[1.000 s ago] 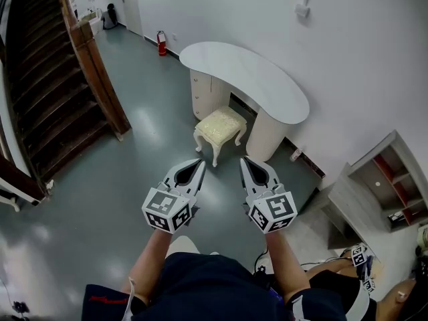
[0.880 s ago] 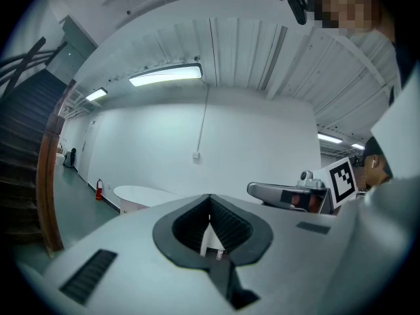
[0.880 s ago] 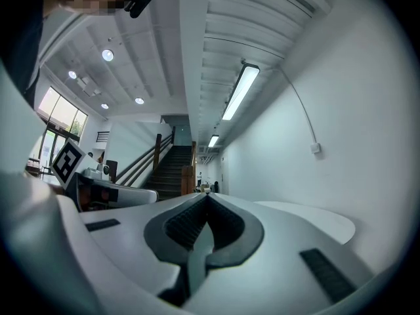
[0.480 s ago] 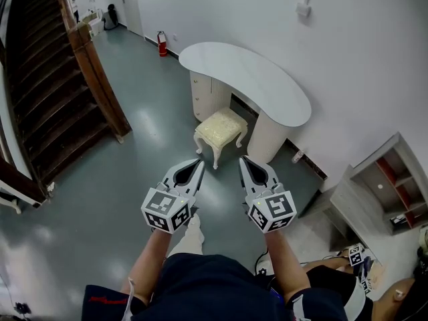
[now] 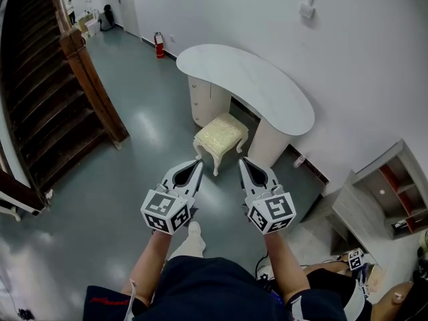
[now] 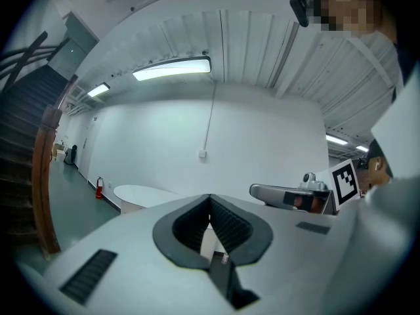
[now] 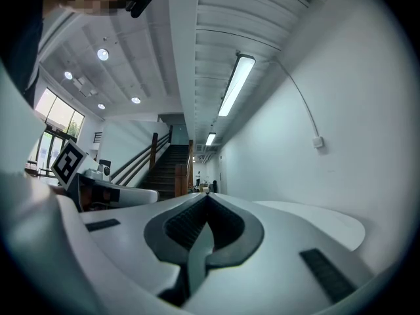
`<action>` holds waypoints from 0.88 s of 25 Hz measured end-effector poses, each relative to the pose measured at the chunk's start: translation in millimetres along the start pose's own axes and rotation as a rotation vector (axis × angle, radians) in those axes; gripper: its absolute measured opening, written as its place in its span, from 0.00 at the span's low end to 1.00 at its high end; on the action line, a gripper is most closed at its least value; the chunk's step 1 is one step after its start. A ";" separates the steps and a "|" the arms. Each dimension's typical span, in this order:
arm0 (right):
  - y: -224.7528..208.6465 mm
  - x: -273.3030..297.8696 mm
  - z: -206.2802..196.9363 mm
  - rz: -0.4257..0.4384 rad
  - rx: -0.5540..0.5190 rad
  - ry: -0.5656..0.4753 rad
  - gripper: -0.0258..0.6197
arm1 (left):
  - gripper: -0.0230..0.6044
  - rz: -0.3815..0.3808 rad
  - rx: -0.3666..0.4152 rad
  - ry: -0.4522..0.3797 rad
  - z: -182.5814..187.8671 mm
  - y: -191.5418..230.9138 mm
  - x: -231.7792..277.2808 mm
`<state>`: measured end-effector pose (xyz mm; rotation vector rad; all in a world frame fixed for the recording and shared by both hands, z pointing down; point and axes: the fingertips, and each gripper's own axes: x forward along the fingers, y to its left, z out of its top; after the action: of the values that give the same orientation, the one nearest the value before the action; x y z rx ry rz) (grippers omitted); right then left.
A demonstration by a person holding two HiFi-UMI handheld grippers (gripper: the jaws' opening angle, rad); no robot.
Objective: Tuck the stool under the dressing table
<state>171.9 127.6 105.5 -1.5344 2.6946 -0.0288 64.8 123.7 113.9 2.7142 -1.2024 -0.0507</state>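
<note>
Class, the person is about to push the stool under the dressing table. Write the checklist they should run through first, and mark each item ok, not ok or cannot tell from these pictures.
1. Stool stands upright on its legs: ok.
2. Stool faces the gap between the supports of the dressing table: ok.
3. That gap is free of obstacles: cannot tell, because the tabletop hides most of it.
4. Left gripper is empty: ok, jaws together on nothing.
5. Right gripper is empty: ok, jaws together on nothing.
6. Grippers are within touch of the stool: not ok, both hang short of it above the floor.
</note>
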 end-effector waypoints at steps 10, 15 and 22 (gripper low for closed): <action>-28.0 65.5 2.2 -0.025 0.004 0.011 0.05 | 0.05 -0.002 -0.008 0.012 11.3 58.3 43.2; -39.5 100.9 3.3 -0.046 0.003 0.026 0.05 | 0.05 -0.019 -0.019 0.021 19.2 89.3 64.9; -56.4 151.1 2.1 -0.070 0.005 0.037 0.05 | 0.05 -0.087 -0.015 0.031 26.5 124.9 99.5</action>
<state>143.5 -31.1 101.5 -1.6420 2.6652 -0.0669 37.8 -35.9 112.9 2.7427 -1.0703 -0.0282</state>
